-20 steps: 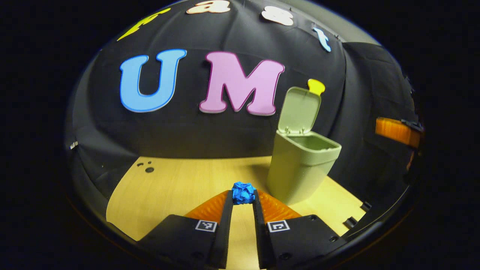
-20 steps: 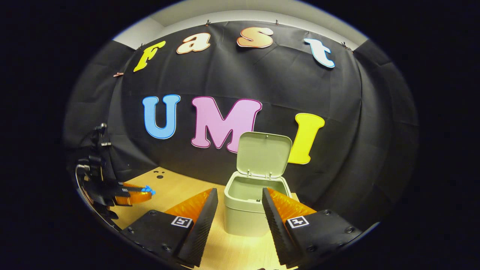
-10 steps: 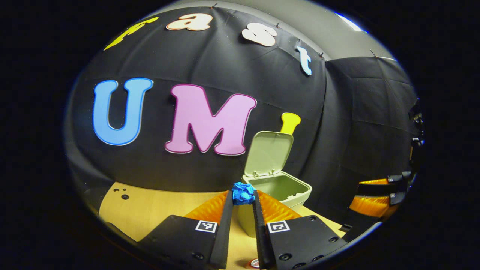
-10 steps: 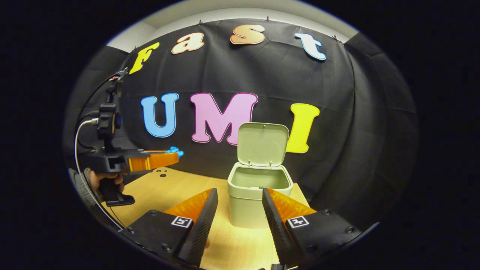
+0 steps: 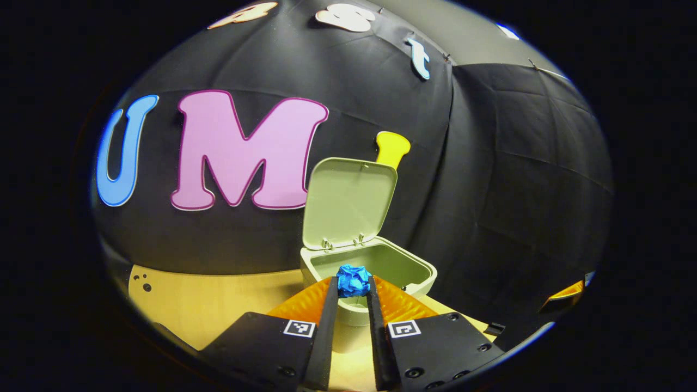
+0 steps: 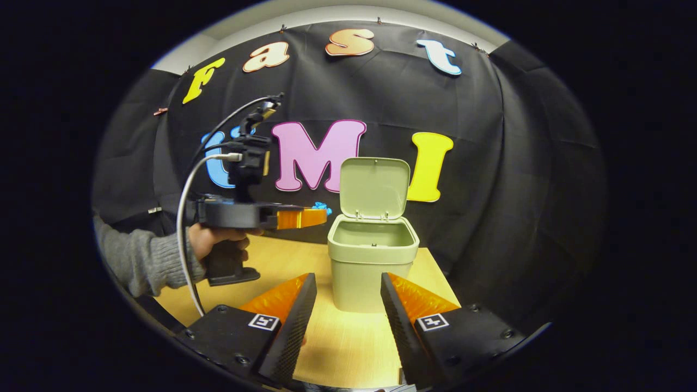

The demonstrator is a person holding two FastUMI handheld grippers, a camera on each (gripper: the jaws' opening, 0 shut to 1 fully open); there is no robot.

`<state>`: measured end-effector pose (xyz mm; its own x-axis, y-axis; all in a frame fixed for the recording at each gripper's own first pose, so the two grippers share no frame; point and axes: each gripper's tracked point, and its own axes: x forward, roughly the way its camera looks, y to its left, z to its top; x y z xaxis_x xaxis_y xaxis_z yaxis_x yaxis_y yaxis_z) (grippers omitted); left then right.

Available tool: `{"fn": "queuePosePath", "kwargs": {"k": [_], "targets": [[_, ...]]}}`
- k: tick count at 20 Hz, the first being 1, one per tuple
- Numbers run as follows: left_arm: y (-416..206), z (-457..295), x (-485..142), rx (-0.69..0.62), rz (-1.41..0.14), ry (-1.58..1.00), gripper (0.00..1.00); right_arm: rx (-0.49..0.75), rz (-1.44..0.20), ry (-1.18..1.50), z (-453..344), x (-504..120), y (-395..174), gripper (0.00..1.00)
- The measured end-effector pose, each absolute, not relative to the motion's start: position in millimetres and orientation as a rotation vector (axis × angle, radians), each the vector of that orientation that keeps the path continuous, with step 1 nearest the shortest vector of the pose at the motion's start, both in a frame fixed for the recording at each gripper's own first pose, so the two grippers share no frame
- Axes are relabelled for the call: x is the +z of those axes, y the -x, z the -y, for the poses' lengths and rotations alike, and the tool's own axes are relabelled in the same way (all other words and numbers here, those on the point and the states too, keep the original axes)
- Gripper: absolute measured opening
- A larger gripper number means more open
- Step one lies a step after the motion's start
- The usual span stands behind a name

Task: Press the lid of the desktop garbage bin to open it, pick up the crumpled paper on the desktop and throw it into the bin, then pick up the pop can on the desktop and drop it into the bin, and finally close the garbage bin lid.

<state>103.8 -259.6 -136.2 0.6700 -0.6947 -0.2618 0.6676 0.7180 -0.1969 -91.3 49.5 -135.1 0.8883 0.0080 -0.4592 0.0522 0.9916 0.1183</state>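
Observation:
The pale green garbage bin stands on the wooden desktop with its lid propped upright. My left gripper is shut on the crumpled blue paper, held in the air just short of the bin's near rim. In the right gripper view that left gripper hovers level with the rim at the bin's left, the blue paper at its tip, a hand on its handle. My right gripper stands open in front of the bin, nothing between its fingers.
The wooden desktop runs back to the black cloth wall. Small dark holes mark its far left corner. A grey sleeve reaches in from the left. The desktop's right edge lies just beyond the bin.
My left gripper rose with the blue paper and moved right toward the bin, reaching its rim. The right gripper stayed open and shifted only slightly.

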Motion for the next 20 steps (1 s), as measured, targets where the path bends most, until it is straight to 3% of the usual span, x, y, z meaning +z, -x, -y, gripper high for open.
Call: {"fn": "queuePosePath", "kwargs": {"k": [4,5,6,10,13,14,16,19,20], "targets": [[-119,282,-157,-0.783,-0.370,0.066,0.35,-0.048,-0.503,-0.147,-42,-142,98,0.76],[-122,286,-161,-0.787,-0.380,0.062,0.31,-0.057,-0.507,-0.145,-39,-143,99,0.76],[-123,291,-164,-0.793,-0.386,0.059,0.35,-0.067,-0.510,-0.141,-35,-144,101,0.76],[-130,308,-175,-0.807,-0.407,0.043,0.31,-0.118,-0.526,-0.135,-17,-145,107,0.77],[-132,315,-180,-0.828,-0.407,0.044,0.34,-0.160,-0.527,-0.131,-6,-141,111,0.76],[-134,315,-182,-0.823,-0.412,0.038,0.31,-0.173,-0.522,-0.127,-3,-140,112,0.76],[-137,315,-188,-0.821,-0.425,0.028,0.36,-0.192,-0.520,-0.123,3,-140,114,0.76],[-140,318,-194,-0.822,-0.437,0.023,0.34,-0.208,-0.524,-0.133,6,-144,116,0.76],[-140,318,-193,-0.822,-0.436,0.024,0.38,-0.214,-0.521,-0.134,7,-143,115,0.76]]}}
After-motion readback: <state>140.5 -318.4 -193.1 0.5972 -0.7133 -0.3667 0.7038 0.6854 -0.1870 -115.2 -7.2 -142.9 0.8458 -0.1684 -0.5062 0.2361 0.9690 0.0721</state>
